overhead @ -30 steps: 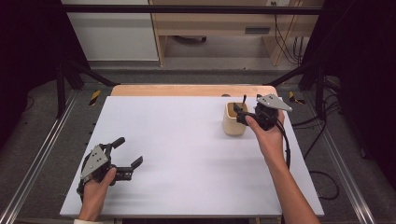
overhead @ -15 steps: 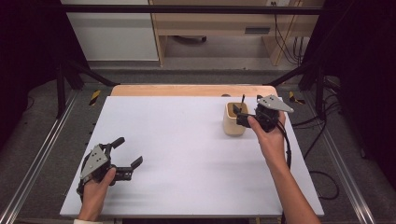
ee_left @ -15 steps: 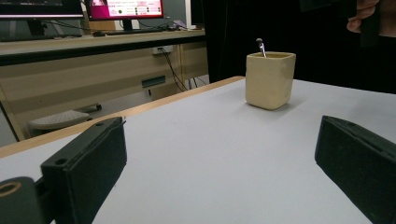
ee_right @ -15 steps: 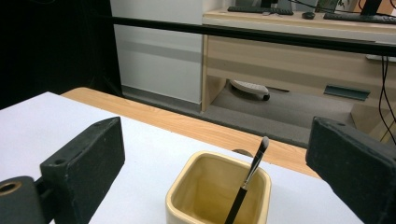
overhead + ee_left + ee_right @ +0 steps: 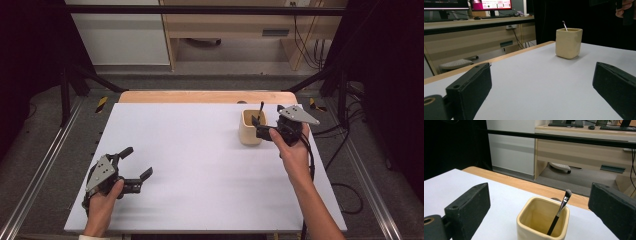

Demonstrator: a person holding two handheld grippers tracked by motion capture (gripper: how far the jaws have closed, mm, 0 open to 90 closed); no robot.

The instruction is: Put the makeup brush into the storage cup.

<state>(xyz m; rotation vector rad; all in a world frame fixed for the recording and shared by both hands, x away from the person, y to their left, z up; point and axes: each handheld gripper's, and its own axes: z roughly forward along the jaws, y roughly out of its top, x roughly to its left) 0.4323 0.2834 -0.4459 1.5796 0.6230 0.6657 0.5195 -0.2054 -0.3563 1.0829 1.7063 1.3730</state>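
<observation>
While its jaws stand wide apart just right of the cup, the right gripper seems poised to take the brush leaning inside; closing on the handle comes next. The left gripper, also spread, rests near-left on the table.

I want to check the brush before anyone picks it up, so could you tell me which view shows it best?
The right gripper view: the brush leans in the cup, bristles up, seen close from above. The left gripper view shows just its tip over the rim. The high view shows a small dark stick.
</observation>
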